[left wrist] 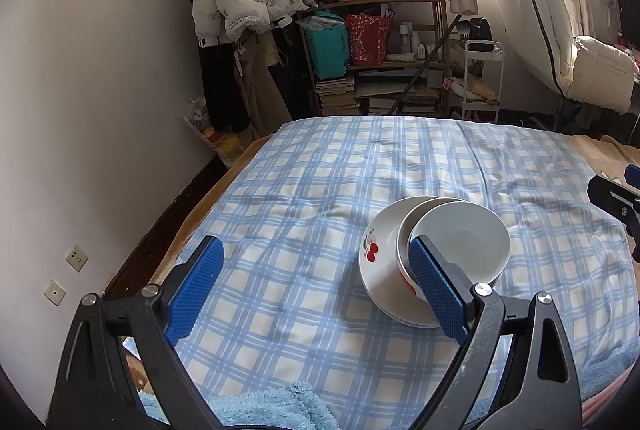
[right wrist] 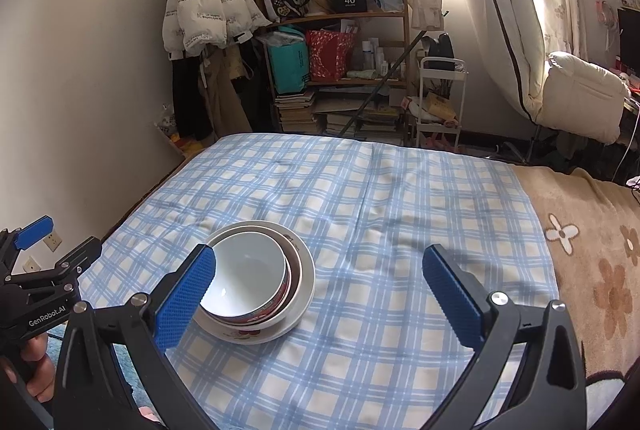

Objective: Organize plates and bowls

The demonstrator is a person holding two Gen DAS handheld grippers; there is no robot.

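Two bowls nest on a plate (left wrist: pixel 374 262) on the blue checked cloth (left wrist: pixel 320 169) covering the bed. In the left wrist view, the left claw (left wrist: pixel 316 284) gapes wide and holds nothing; the upper bowl (left wrist: pixel 464 242) lies at about two o'clock from its middle, partly behind its right finger, with the lower bowl (left wrist: pixel 404 234) under it.

In the right wrist view, the right claw (right wrist: pixel 320 294) also spreads wide and empty; the stack sits at nine o'clock, partly behind its left finger.
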